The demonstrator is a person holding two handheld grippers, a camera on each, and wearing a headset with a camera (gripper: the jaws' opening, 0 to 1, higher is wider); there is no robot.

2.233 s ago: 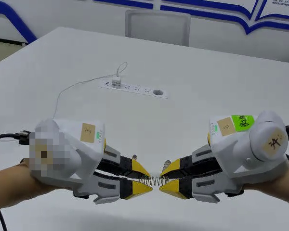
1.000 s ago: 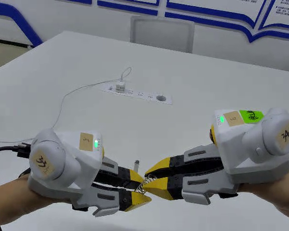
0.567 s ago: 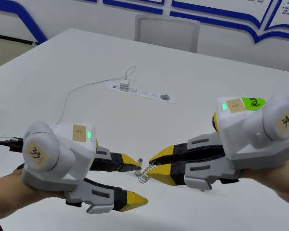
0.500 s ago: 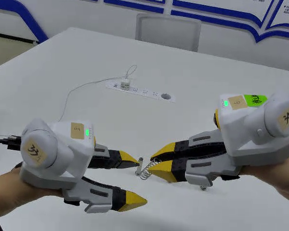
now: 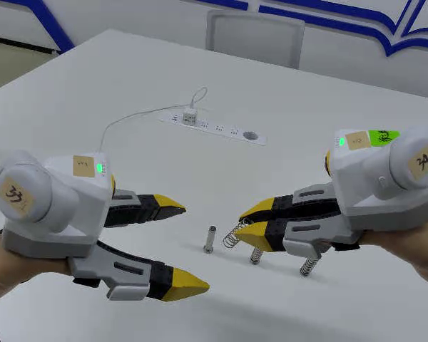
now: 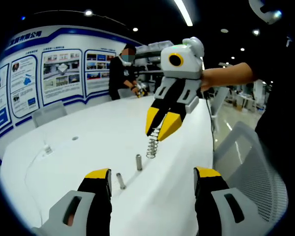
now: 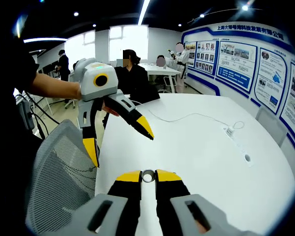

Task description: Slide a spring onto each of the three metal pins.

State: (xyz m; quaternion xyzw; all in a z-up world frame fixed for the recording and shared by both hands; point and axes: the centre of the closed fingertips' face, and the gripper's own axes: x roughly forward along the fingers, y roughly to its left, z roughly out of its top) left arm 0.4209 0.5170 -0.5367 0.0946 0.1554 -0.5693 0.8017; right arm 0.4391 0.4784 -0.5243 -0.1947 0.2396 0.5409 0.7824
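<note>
A bare metal pin point(image 5: 210, 239) stands on the white table point(image 5: 200, 164). My right gripper point(image 5: 240, 222) is shut on one end of a spring point(image 5: 233, 234), which hangs just right of that pin. In the right gripper view the spring point(image 7: 148, 175) shows end-on between the shut jaws. Two more coils point(image 5: 255, 255) point(image 5: 308, 266) stand upright beneath the right gripper, apparently springs on pins. My left gripper point(image 5: 189, 248) is open wide to the left of the bare pin, with nothing in it. The left gripper view has the right gripper point(image 6: 157, 133), the dangling spring point(image 6: 151, 147) and two pins point(image 6: 138, 162).
A white power strip point(image 5: 214, 128) with a plugged-in charger and a thin cable point(image 5: 128, 120) lies at mid-table. A grey chair point(image 5: 253, 37) stands at the far edge. Other people work at tables in the background point(image 7: 132, 73).
My left gripper has opened, let go of the spring and drawn back to the left. The right gripper keeps the spring, now close beside the bare pin. The head camera has shifted.
</note>
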